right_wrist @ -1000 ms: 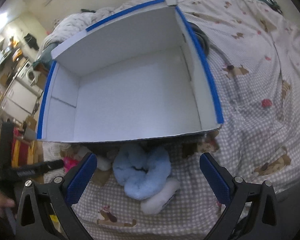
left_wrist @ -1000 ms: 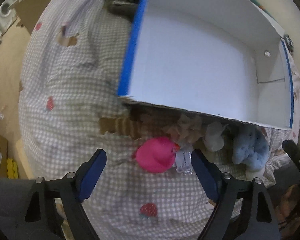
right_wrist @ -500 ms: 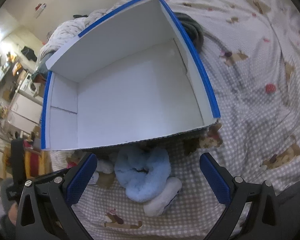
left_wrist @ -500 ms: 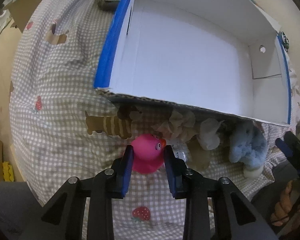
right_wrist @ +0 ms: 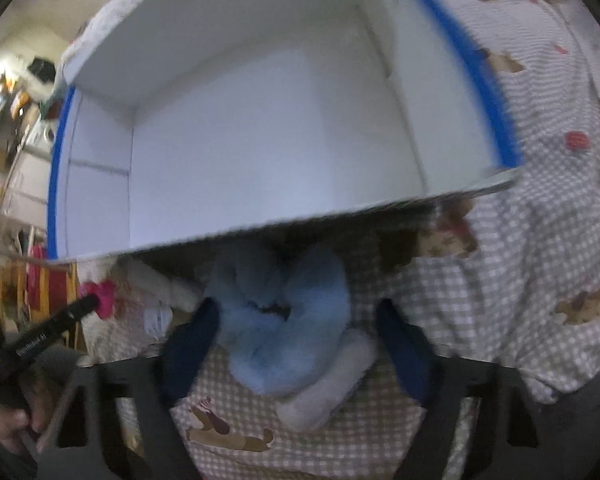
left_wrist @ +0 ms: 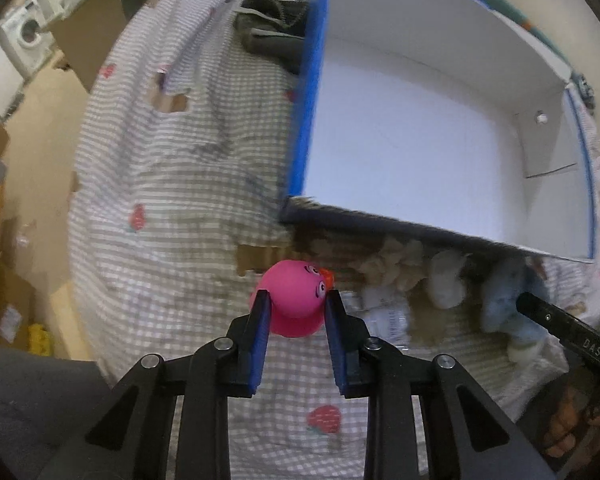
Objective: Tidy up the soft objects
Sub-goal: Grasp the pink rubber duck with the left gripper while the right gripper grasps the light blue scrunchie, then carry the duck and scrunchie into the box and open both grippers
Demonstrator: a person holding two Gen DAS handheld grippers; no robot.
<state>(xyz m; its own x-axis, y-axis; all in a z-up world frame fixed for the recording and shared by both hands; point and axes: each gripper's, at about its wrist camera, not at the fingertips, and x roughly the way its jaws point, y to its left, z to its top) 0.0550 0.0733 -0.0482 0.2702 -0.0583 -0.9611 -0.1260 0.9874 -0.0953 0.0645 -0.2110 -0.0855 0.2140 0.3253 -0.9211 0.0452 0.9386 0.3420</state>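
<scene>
L wrist cam: low, faces box [left_wrist: 420, 152] front | R wrist: same, closer | shared: box [right_wrist: 260, 120], plush [right_wrist: 280, 320]

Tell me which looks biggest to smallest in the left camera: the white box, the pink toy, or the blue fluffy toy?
1. white box, far the largest.
2. and 3. pink toy and blue fluffy toy look about alike. The pink one sits closer, squeezed in the left gripper, and the blue one is blurred and partly hidden, so I won't rank them.

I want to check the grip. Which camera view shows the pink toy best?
The left wrist view: the pink toy sits centred between the left gripper fingers, its face visible. The right wrist view shows only a small blurred pink patch at its left edge.
</scene>
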